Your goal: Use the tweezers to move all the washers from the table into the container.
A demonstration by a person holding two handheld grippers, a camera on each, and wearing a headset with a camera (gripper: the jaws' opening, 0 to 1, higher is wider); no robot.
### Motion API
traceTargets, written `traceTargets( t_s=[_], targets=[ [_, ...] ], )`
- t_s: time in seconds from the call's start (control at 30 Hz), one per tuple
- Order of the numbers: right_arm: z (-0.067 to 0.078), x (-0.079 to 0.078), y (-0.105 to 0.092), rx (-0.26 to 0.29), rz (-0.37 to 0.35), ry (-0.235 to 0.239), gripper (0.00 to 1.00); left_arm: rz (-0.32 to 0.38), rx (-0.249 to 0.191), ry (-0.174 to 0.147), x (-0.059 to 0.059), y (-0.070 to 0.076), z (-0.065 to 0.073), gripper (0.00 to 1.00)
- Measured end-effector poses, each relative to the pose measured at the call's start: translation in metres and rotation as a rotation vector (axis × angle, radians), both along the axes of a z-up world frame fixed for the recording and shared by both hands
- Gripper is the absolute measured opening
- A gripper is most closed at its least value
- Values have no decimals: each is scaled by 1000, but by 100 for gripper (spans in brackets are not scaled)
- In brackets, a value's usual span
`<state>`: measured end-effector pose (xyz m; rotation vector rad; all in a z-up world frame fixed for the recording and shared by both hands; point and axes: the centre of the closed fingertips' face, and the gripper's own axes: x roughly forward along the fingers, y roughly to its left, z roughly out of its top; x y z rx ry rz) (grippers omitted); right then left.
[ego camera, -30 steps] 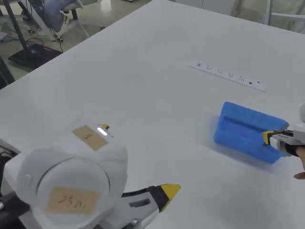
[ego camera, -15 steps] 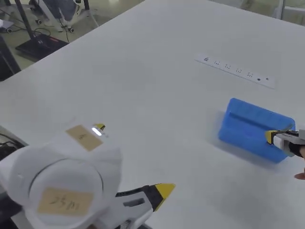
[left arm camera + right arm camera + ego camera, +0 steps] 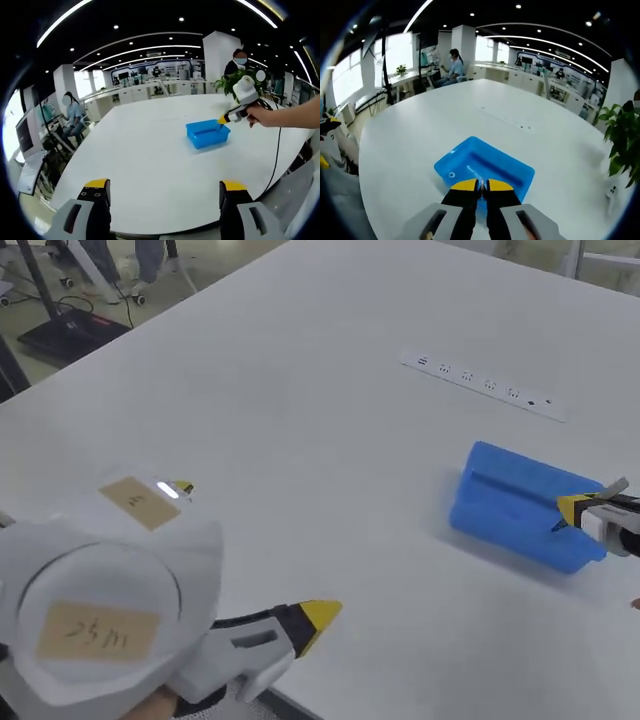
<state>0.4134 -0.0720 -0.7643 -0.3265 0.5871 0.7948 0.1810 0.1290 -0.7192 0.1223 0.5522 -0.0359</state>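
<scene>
The blue container (image 3: 520, 515) stands on the white table (image 3: 330, 440) at the right; it also shows as the container (image 3: 207, 134) (image 3: 485, 167). A small washer (image 3: 451, 175) lies inside it near its left corner. My right gripper (image 3: 590, 512) (image 3: 480, 186) hovers over the container's near rim, shut on thin metal tweezers (image 3: 477, 179) that point down into it. The left gripper view shows this right gripper (image 3: 234, 114) held by a hand. My left gripper (image 3: 250, 550) (image 3: 165, 186) is open and holds nothing, at the table's near left edge.
A white power strip (image 3: 485, 388) lies flat on the table behind the container. Chairs and stands (image 3: 60, 300) sit on the floor beyond the far left edge. A person (image 3: 72, 112) sits at a desk off the table. A potted plant (image 3: 620, 135) stands to the right.
The head camera has shifted a little. My left gripper has drifted slightly left along the table edge. The right gripper stays over the container with the tweezers.
</scene>
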Motion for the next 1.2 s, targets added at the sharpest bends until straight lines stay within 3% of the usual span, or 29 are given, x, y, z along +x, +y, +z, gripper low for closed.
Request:
traceTargets(
  t_s=[0.13,0.27,0.37,0.43,0.6,0.7,0.8,0.87,0.93,1.07,1.2],
  targets=[
    [9,-29,-3,-32,80,0,2,20,-15,-4,-3,5,0,92],
    [-10,-54,-13,-125,166,61,2,17,-24,-4,-4,4,0,91],
    [-27,-69,-21,-247,248,37,2,9,-24,-9,-5,3,0,91],
    [-41,-83,-23,-311,300,81,2,8,-27,-10,-5,2,0,91],
    [-59,-95,-18,-453,403,72,1,5,-30,-20,-5,2,1,91],
    [-67,-101,-11,-496,459,84,1,6,-23,-30,-5,5,2,90],
    [-82,-109,-6,-581,566,85,1,5,-33,-25,-5,8,1,90],
    [-87,-112,-1,-571,564,112,1,-5,-12,-63,-6,8,7,89],
    [-92,-116,4,-564,566,162,1,-8,-18,-52,-6,7,5,89],
    [-95,-118,14,-563,620,151,2,-16,-13,-38,-8,5,1,89],
    [-104,-123,21,-565,662,202,3,-8,-17,-39,-10,7,0,89]
  ],
)
